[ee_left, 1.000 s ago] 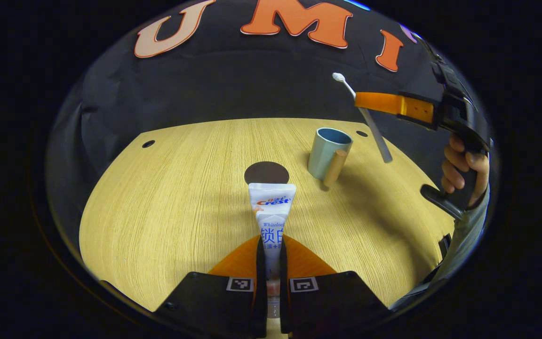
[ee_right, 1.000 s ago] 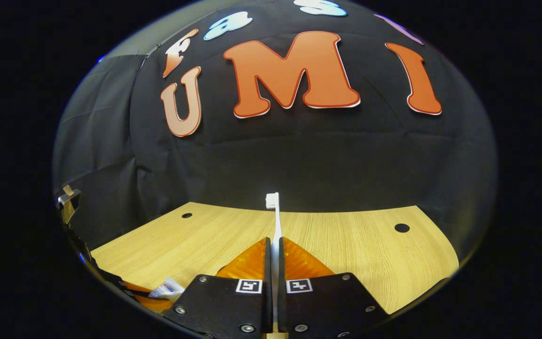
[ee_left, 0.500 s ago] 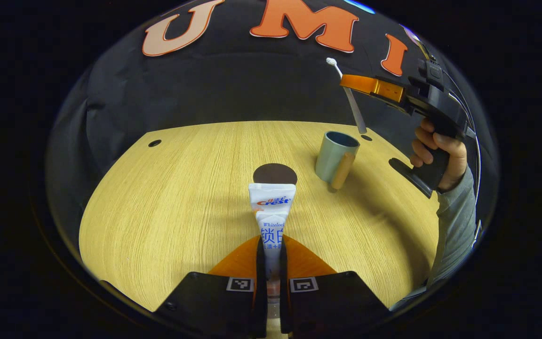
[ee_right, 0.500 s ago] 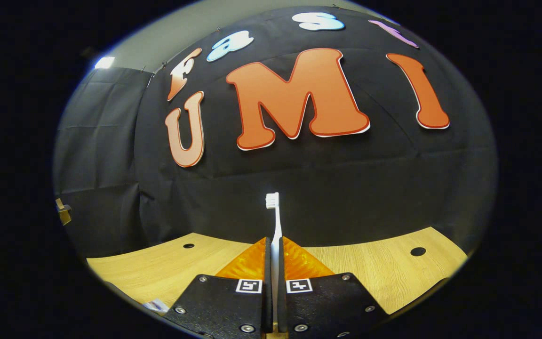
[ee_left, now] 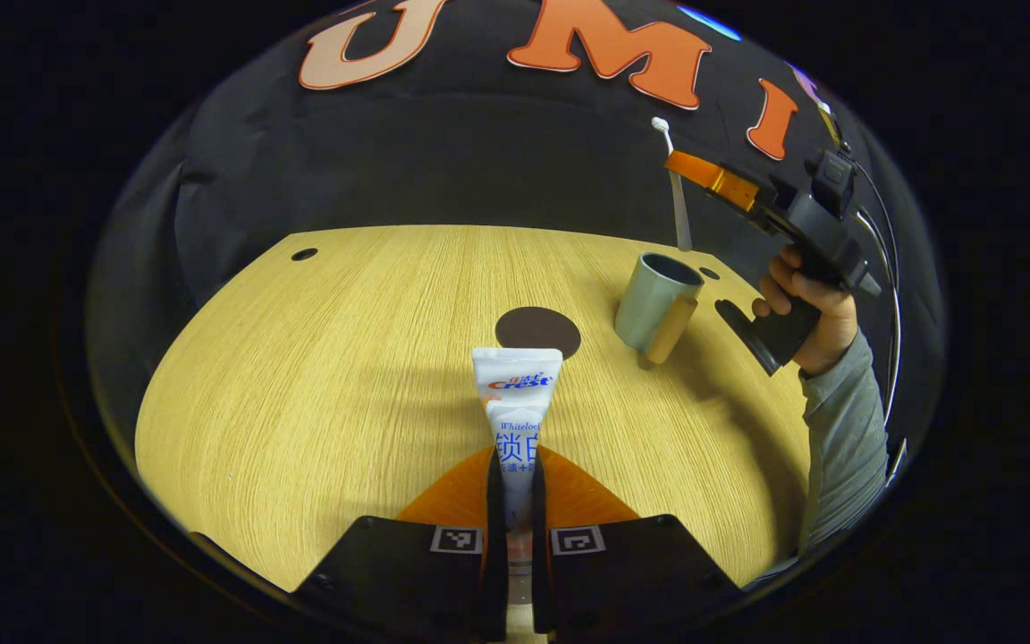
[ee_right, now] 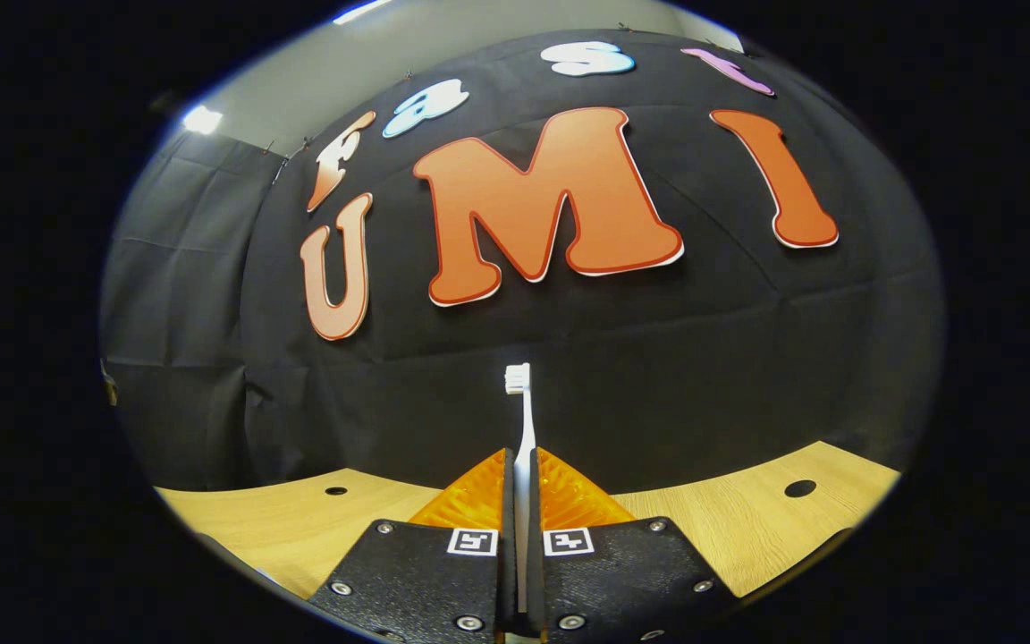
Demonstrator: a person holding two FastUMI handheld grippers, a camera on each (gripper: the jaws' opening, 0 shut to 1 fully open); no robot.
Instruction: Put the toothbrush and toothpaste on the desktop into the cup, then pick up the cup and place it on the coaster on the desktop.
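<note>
From the left gripper view, the cup [ee_left: 658, 300] is the landmark. The right gripper [ee_left: 698, 172] hangs just above it, pinching the toothbrush [ee_left: 674, 192] near upright, bristles up, handle end pointing down over the cup's mouth. That hand is much nearer the cup. The left gripper [ee_left: 515, 501] clamps the toothpaste [ee_left: 515, 407], its long axis pointing forward toward the coaster [ee_left: 537, 332], which lies left of the cup.

In the right gripper view, fingers [ee_right: 477, 492] press on the toothbrush [ee_right: 522, 438], head forward toward the wall.
</note>
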